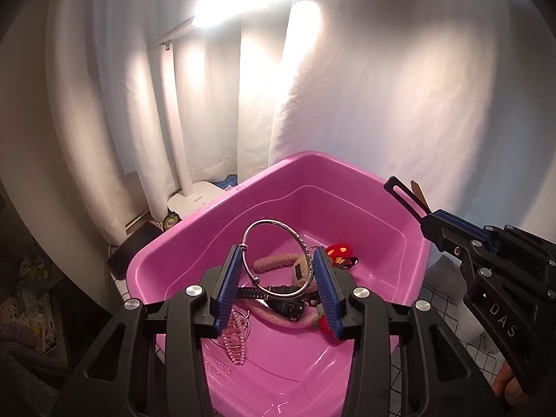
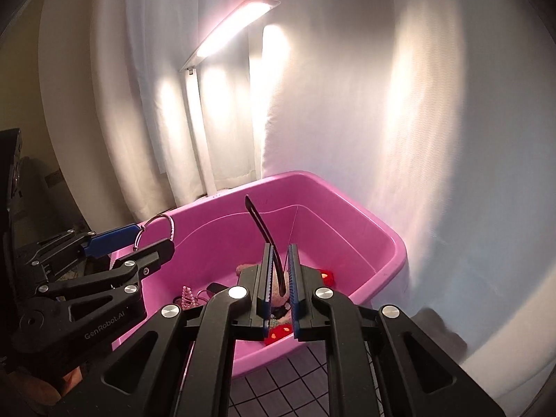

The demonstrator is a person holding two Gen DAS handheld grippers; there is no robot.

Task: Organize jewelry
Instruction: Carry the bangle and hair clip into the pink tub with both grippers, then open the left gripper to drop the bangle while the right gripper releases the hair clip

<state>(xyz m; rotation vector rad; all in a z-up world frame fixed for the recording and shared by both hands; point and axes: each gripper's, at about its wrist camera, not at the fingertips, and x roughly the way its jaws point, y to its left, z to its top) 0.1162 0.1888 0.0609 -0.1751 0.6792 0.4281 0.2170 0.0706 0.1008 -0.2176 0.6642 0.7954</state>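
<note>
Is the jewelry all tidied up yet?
Not yet. The left gripper holds a silver bangle and the right gripper a black strap, both over the pink tub. A pearly clip, fuzzy band and red piece lie jumbled inside.

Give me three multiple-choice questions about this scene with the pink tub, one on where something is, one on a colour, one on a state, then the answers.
1. Where is the silver bangle?
A. Flat on the tub floor
B. Between the left claw's pads, above the tub
C. On the lamp base

2. What colour is the tub?
A. Pink
B. Green
C. White

3. What state is the right claw in?
A. Wide open, holding nothing
B. Shut on a black strap
C. Shut on the bangle

Answers: 1 B, the bangle's sides touch both blue pads in the left view. 2 A, its walls are pink in both views. 3 B, the strap rises from between the nearly closed pads in the right view.
</note>
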